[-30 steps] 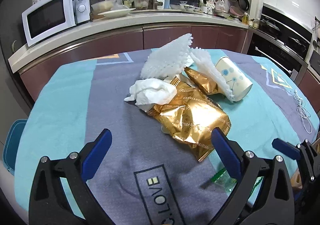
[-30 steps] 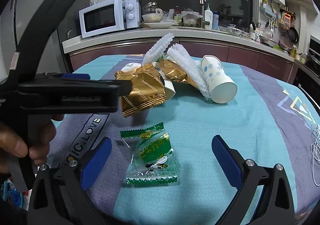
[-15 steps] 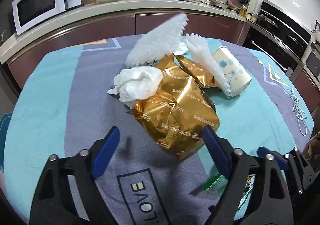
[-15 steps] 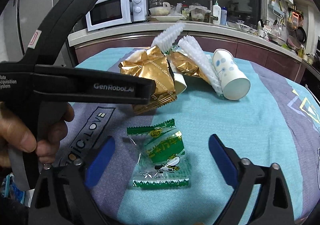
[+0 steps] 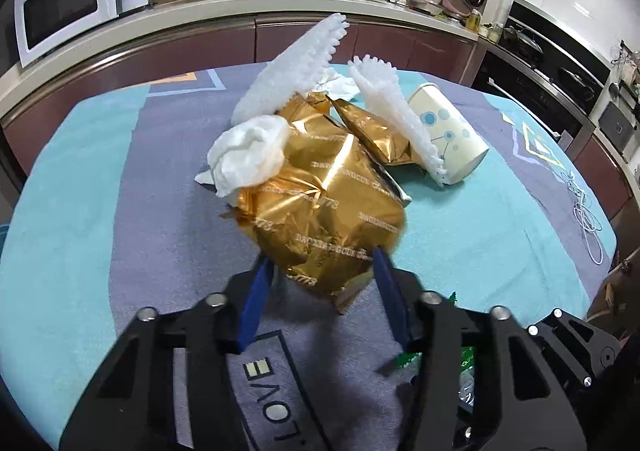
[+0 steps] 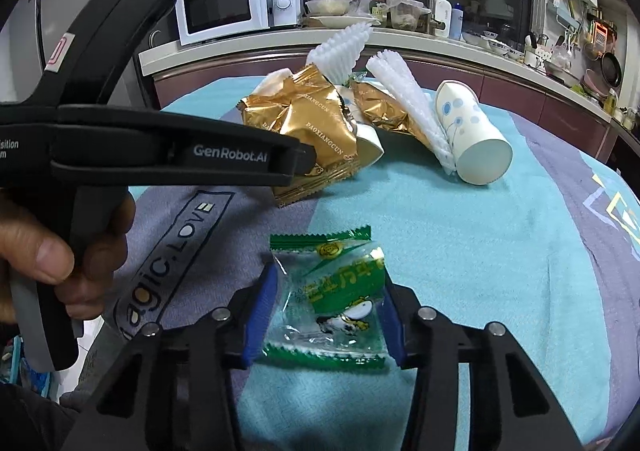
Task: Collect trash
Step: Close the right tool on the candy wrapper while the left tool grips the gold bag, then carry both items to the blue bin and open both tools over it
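With jaws just closing, the left gripper (image 5: 320, 271) pinches the gold wrapper (image 5: 324, 211) and the right gripper (image 6: 326, 307) the green packet (image 6: 336, 299); slick film may slip free.

The tablecloth (image 5: 80, 211) is turquoise with grey-violet bands, dark lettering and yellow-and-white angular outlines. On it, the large wrapper (image 5: 324, 219) is shiny gold with pale repeated lettering; against its upper left the crumpled tissue (image 5: 250, 153) is white. Right of the wrapper, the paper cup (image 5: 448, 135) is cream with blue dots and fine lines. The candy wrapper (image 6: 336, 303) is clear with green edges, a green band and yellow characters.
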